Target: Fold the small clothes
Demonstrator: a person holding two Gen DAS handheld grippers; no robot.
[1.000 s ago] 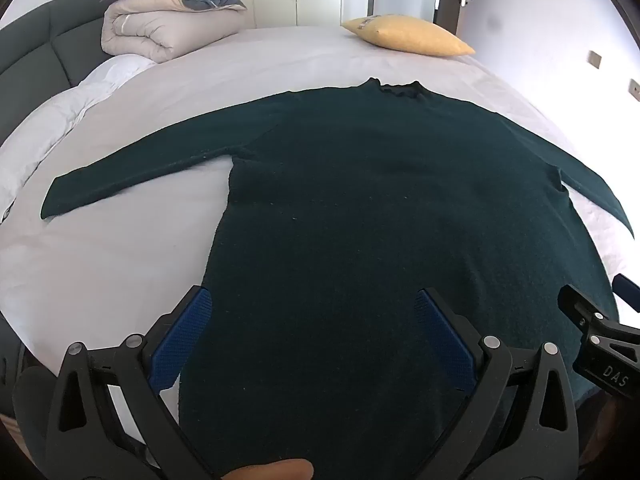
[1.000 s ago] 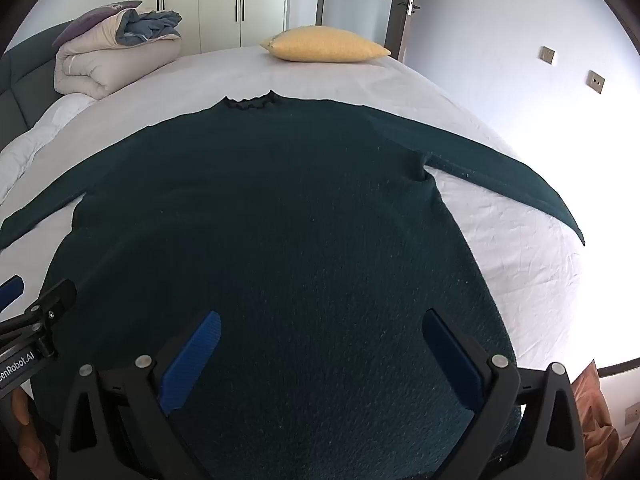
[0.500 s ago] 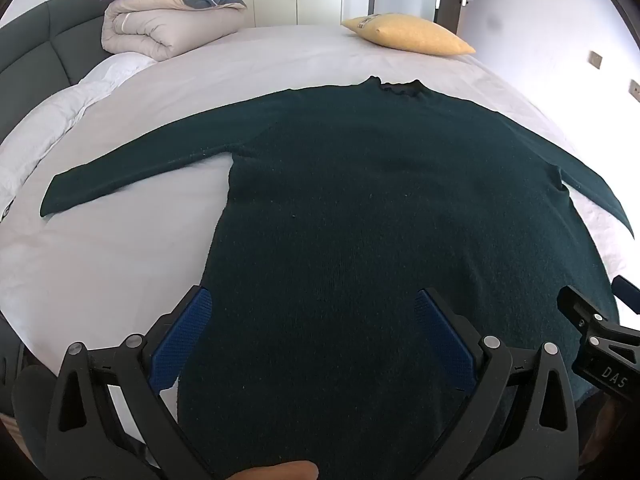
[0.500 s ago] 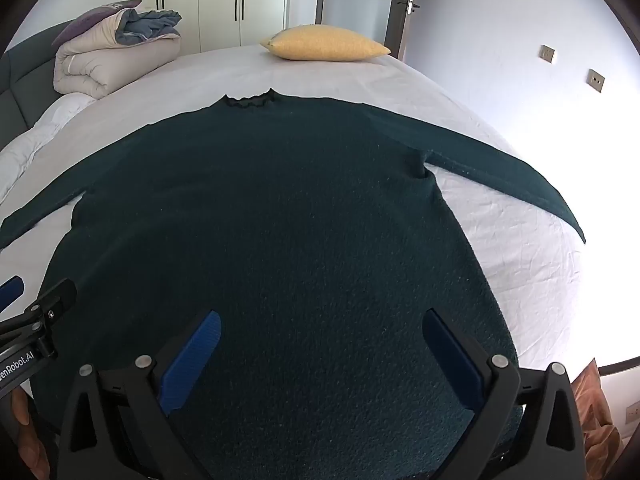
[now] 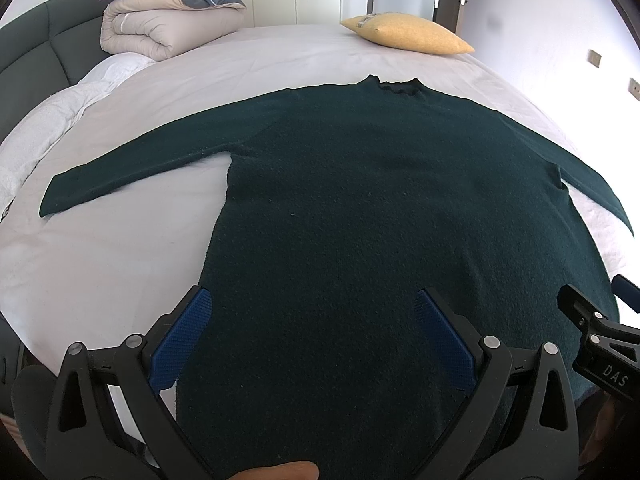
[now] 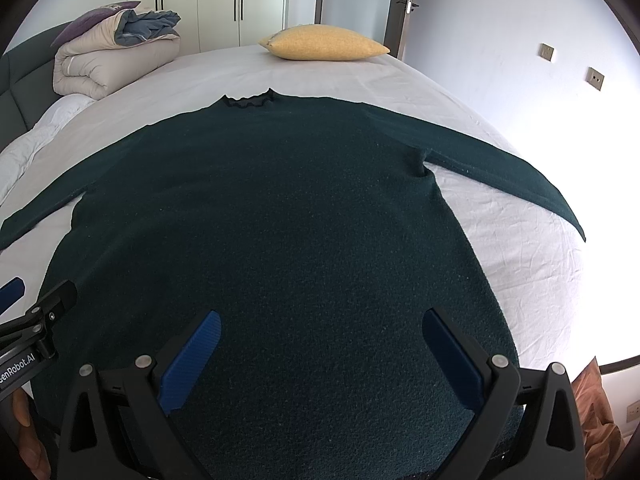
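Sweater point(image 5: 380, 208), dark green, lies flat on the bed point(image 5: 100, 264) w/ its collar point(image 5: 394, 86) pointing away from you and both sleeves spread out to the sides. Your left tongs point(image 5: 312, 332) sit over the sweater's lower left part, jaws spread wide, nothing between them; the left blue pad point(image 5: 180, 336) is right at the sweater's side edge, the right one over the knit. Your right tongs point(image 6: 320, 356) are also wide open and empty, both pads above the fabric near the hem. Can't tell whether either pair touches the cloth, the fisheye view flattens it too much. In the left wrist view, the right tool's tip shows at the far right edge, approx. level w/ your left pads. At the far side of the bed sit a yellow pillow point(image 6: 324, 42) and a folded duvet point(image 5: 168, 24), both well apart from the sweater.
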